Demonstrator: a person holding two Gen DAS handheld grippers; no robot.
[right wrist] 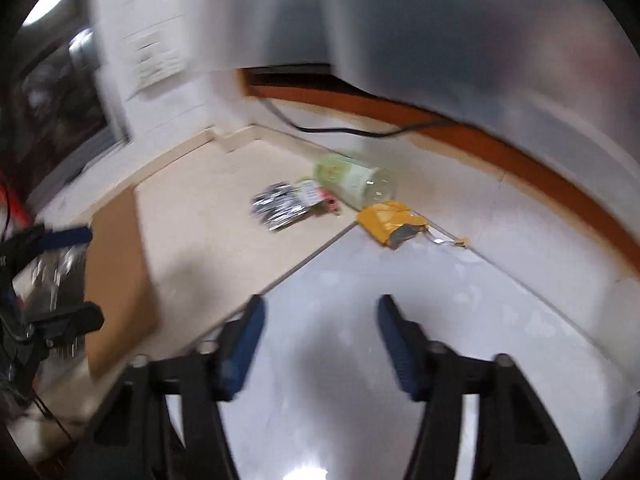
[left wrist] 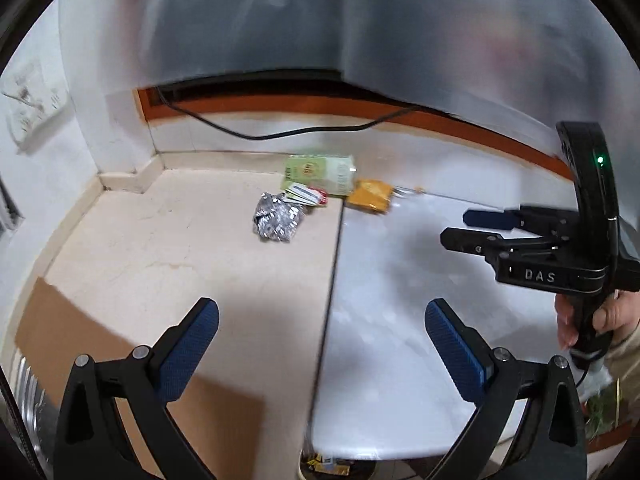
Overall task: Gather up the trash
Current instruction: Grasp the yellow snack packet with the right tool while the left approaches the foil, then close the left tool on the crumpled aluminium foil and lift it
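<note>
Trash lies in a cluster at the back of the counter: a crumpled silver foil wrapper, a small red and white packet, a green-labelled bottle on its side, and a yellow wrapper. My left gripper is open and empty, well short of the trash. My right gripper is open and empty; it also shows in the left wrist view to the right of the trash. The left gripper shows at the left edge of the right wrist view.
A black cable runs along the back wall under an orange-brown ledge. A brown board lies on the beige counter at the left. A white glossy surface joins on the right. A bin opening shows below the front edge.
</note>
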